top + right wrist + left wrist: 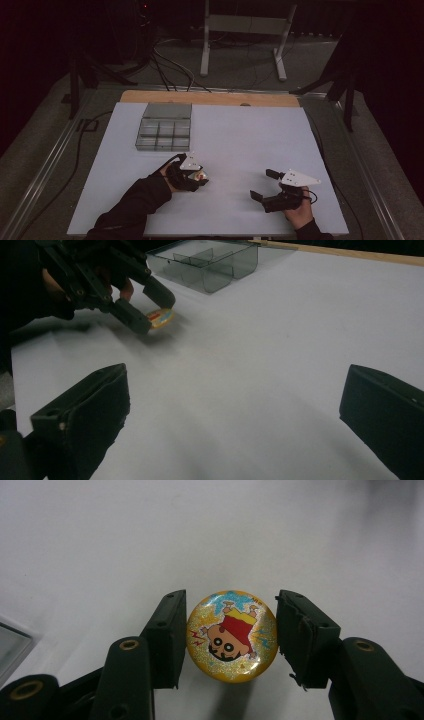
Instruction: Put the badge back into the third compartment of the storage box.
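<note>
My left gripper (231, 637) grasps a round cartoon badge (231, 635) near the table's (250, 130) front edge; my right gripper (264, 184) is released, holding nothing.

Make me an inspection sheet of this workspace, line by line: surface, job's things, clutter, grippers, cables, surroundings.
Surface: white tabletop with a wooden strip along its far edge.
Job's things: round yellow glittery cartoon badge between the jaws of the left gripper, its underside shadowed; clear grey plastic divided organiser box at far left, compartments look empty.
Clutter: nothing seen.
Grippers: left gripper's jaws close on either side of the badge, firm contact not certain; right gripper open, nothing between its jaws.
Cables: black cables on the floor beyond the table; one trails down the left side.
Surroundings: dark room, white metal stand, black tripod legs.
</note>
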`<state>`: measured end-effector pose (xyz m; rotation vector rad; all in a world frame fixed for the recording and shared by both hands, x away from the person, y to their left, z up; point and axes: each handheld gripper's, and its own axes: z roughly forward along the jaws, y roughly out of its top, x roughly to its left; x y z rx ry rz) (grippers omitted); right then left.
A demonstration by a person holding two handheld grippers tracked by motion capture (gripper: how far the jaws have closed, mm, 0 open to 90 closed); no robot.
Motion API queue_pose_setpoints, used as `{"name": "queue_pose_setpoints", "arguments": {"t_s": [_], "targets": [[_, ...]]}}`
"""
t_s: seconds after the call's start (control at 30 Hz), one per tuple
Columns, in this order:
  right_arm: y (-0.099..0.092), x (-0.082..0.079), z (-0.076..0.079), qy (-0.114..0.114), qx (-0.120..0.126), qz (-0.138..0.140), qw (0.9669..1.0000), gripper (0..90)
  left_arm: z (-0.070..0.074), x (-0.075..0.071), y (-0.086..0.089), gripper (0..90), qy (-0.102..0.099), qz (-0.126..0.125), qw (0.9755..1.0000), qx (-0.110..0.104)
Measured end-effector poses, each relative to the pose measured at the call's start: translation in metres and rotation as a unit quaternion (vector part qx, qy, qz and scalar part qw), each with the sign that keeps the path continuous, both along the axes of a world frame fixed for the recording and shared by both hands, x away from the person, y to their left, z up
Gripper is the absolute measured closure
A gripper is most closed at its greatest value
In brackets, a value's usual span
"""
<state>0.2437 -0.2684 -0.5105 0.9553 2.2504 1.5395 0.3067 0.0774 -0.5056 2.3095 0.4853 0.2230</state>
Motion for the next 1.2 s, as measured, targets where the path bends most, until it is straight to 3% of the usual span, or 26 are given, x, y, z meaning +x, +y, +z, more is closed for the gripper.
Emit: {"name": "queue_pose_setpoints", "arguments": {"t_s": [1.2], "targets": [[0.0, 0.0, 0.0, 0.003, 0.003, 0.001, 1.0, 0.0, 0.028, 0.02, 0.018, 48.4, 0.001, 0.022, 0.9996, -0.016]]}}
